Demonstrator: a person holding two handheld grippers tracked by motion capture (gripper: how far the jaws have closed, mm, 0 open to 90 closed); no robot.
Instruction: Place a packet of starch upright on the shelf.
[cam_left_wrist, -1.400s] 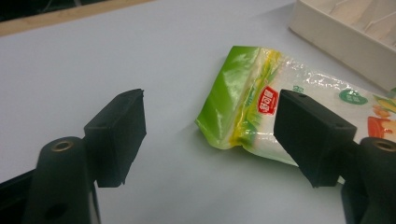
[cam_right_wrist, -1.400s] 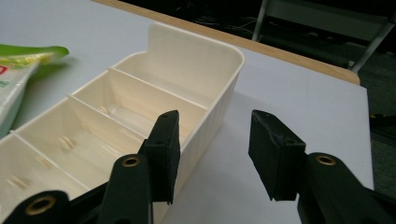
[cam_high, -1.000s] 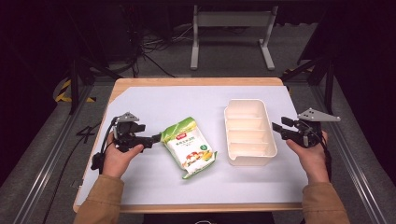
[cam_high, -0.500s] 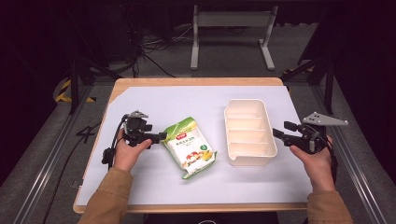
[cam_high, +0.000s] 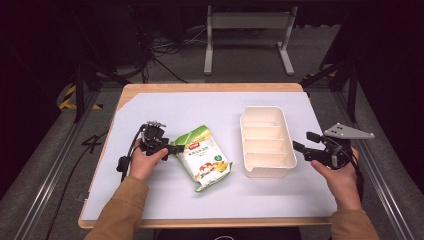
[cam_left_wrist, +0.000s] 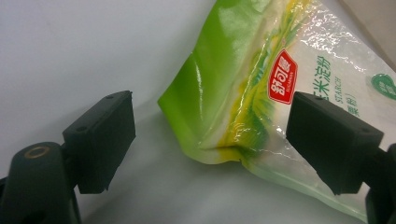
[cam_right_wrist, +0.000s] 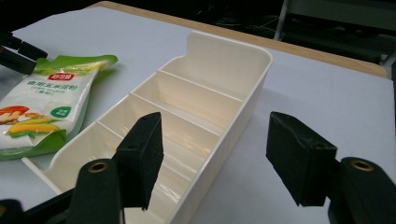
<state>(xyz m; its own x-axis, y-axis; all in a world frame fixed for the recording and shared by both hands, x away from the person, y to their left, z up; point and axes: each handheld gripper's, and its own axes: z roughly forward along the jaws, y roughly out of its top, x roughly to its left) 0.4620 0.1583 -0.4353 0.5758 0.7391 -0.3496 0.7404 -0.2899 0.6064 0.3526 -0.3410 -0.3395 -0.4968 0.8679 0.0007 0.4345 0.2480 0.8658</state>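
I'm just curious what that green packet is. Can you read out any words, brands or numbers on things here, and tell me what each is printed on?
"STARCH": on the green and white packet, in the left gripper view.
Red badge with white Chinese characters: on the same packet; I cannot read them reliably.
Green Chinese characters beside the badge: partly hidden by a jaw, unreadable.
Small print on the packet in the right gripper view: too blurred.
White divided tray: no text.

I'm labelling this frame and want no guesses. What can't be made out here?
- Starch bag: in the left claw view its far end is cut off by the frame edge.
- Bag's small print: too small to read in the high view.
- Divided tray: in the right claw view the near end is hidden behind the black jaw.
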